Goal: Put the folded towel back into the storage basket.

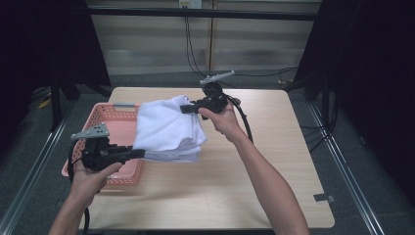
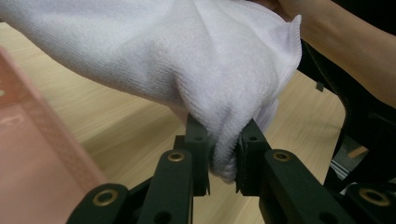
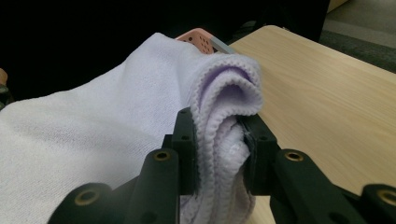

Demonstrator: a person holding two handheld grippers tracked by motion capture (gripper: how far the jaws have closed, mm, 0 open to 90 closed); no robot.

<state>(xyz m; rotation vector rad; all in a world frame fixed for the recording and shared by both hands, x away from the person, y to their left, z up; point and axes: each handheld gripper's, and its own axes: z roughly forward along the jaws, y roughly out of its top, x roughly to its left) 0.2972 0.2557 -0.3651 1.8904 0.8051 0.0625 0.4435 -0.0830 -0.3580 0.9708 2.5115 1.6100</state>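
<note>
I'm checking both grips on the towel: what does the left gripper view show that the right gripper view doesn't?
Left gripper view: the left hand-held gripper pinching a bunched fold of the white towel, the pink basket's side wall close by, and the person's other forearm behind.

Right gripper view: the right hand-held gripper clamped on the towel's stacked, stitched edges, with the basket's far corner peeking over the cloth.

Both: the towel held off the wooden table.
</note>
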